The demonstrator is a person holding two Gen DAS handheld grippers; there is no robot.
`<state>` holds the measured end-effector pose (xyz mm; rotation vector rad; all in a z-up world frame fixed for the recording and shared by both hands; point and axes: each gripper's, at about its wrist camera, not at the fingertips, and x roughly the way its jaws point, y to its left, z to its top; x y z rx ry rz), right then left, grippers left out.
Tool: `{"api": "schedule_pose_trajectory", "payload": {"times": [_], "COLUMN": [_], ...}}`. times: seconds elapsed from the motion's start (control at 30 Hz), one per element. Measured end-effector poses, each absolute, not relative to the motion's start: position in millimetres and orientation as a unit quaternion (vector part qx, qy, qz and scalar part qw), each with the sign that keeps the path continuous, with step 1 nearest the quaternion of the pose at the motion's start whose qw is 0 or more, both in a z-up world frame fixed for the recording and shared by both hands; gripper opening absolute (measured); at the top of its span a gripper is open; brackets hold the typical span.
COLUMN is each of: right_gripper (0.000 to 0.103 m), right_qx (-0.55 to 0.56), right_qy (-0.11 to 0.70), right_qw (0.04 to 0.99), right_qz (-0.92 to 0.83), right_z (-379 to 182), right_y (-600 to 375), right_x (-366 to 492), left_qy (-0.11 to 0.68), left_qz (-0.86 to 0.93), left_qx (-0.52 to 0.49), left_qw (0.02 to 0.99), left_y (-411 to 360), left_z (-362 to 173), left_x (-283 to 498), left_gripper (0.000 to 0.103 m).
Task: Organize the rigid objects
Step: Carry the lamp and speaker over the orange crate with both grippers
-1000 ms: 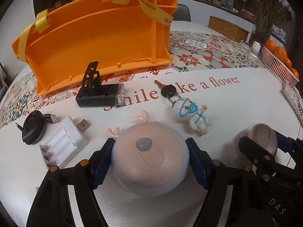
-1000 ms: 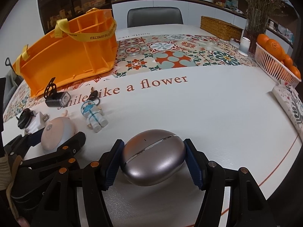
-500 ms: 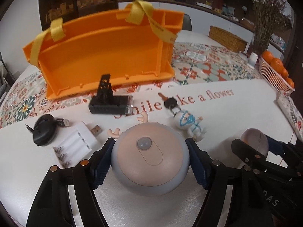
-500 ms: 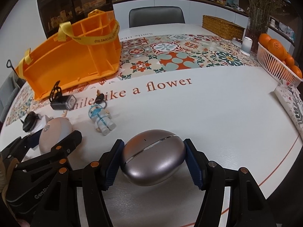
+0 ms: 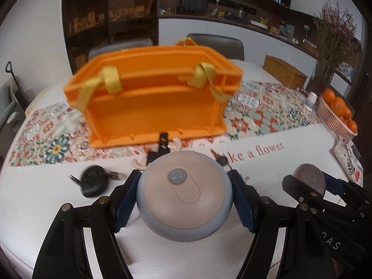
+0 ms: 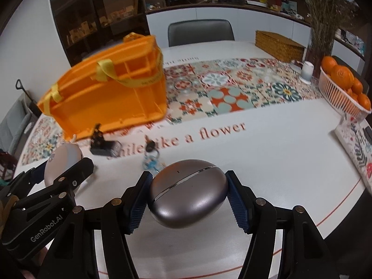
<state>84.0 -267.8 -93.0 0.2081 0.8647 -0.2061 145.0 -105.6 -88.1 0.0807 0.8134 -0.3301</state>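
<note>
The round antlered lamp (image 5: 184,196) sits clamped in the left gripper (image 5: 184,200), the grey oval case (image 6: 188,196) in the right gripper (image 6: 188,197), both seemingly lifted. Ahead stands the orange bin (image 5: 151,102); carrying looks underway, and next comes lowering each inside.

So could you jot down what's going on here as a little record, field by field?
left tongs: shut on round pink-and-grey gadget with antlers
right tongs: shut on silver oval case
orange bin: on the patterned runner, open side facing the cameras
on table: black clip light, key with figurine, black coiled cable
far right: basket of oranges
</note>
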Motion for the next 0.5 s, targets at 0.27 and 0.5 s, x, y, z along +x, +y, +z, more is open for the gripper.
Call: {"api": "schedule_pose_trajectory", "payload": {"times": [0.27, 0.5], "right_gripper": [0.064, 0.064], "right_qx": [0.089, 0.086], "right_qy": [0.406, 0.397], "right_qw": [0.906, 0.911], "right_qz": [-0.077, -0.069], "right_z": [-61, -37], "right_y": [-245, -224], "right_x": [103, 130], "left_qy": [0.393, 0.386], "left_qz": [-0.151, -0.147], "left_qx": [0.025, 0.031], "left_qw": [0.907, 0.91], "left_y": [-81, -59], "left_z": [-56, -32], "left_x": [161, 184], "left_gripper": [0.074, 0.074]}}
